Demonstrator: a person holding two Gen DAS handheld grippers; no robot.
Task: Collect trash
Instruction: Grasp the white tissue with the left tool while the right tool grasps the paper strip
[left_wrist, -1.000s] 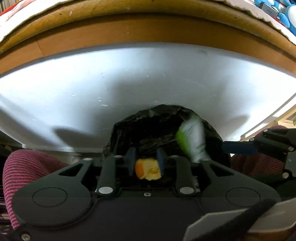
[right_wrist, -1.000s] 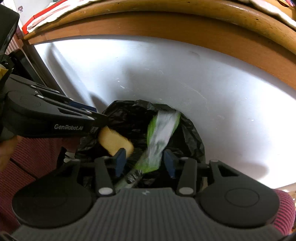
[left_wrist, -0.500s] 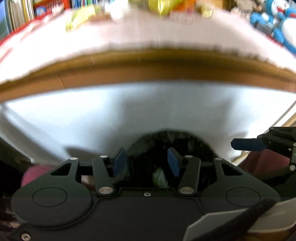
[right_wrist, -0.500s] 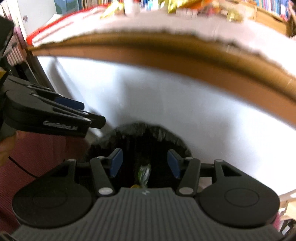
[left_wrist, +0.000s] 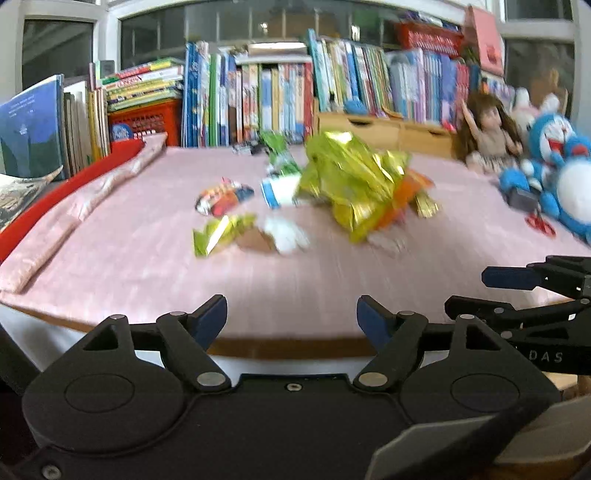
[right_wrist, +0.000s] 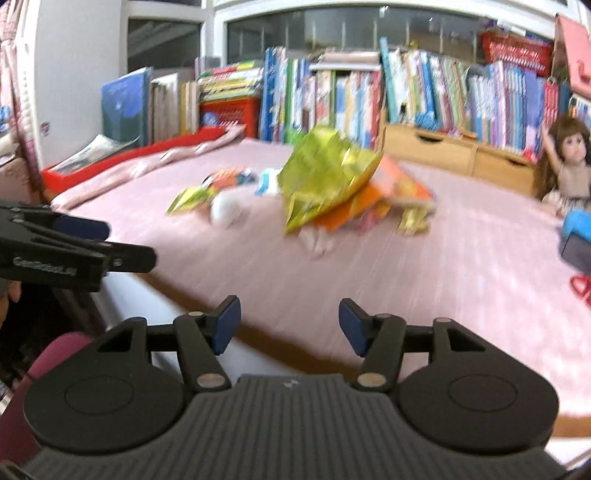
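Note:
Trash lies scattered in the middle of a pink-covered table. The biggest piece is a crumpled gold-green foil bag on top of an orange packet. Left of it lie a small green-gold wrapper, a white crumpled tissue, a colourful wrapper and a blue-white packet. My left gripper is open and empty at the table's near edge. My right gripper is likewise open and empty, just right of the left one.
Rows of books and a red basket line the far side. A doll and blue plush toys sit at the right. A folded pink cloth on a red edge runs along the left.
Both grippers let their trash fall into the black bin bag below the table, then rose and tilted up. The views now face the tabletop instead of the bag.

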